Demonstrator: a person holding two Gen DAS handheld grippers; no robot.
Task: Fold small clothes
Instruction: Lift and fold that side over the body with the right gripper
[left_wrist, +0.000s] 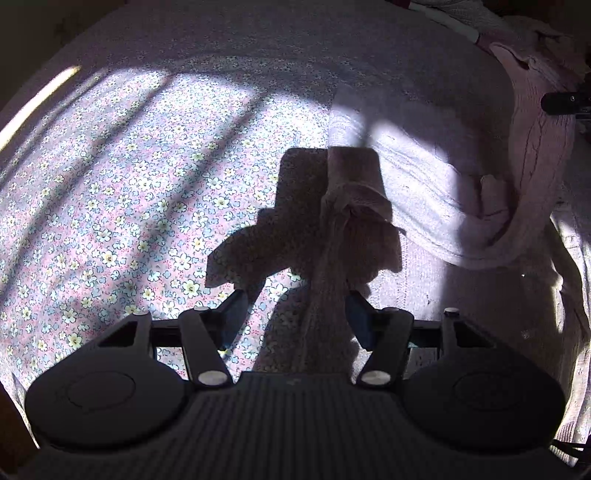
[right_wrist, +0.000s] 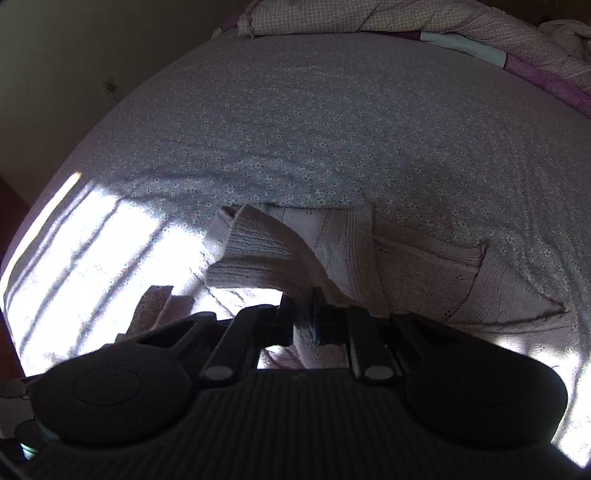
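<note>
A pale pink knit garment (left_wrist: 424, 177) lies crumpled on the flowered bed sheet (left_wrist: 110, 184), partly in sun and partly in shade. A ribbed strip of it (left_wrist: 328, 295) rises between the fingers of my left gripper (left_wrist: 295, 299). The jaws stand wide apart. The strip lies against the right finger (left_wrist: 356, 314), and bare sheet shows between it and the left finger. In the right wrist view the garment (right_wrist: 332, 240) is folded over itself, and my right gripper (right_wrist: 303, 302) is shut on a lifted ribbed edge of it.
A checked quilt (right_wrist: 406, 14) is bunched at the far side of the bed. A dark wall (right_wrist: 55, 55) runs along the bed's left side. A black tool part (left_wrist: 565, 101) juts in over the garment at the right edge. Flowered sheet (right_wrist: 295, 129) stretches beyond the garment.
</note>
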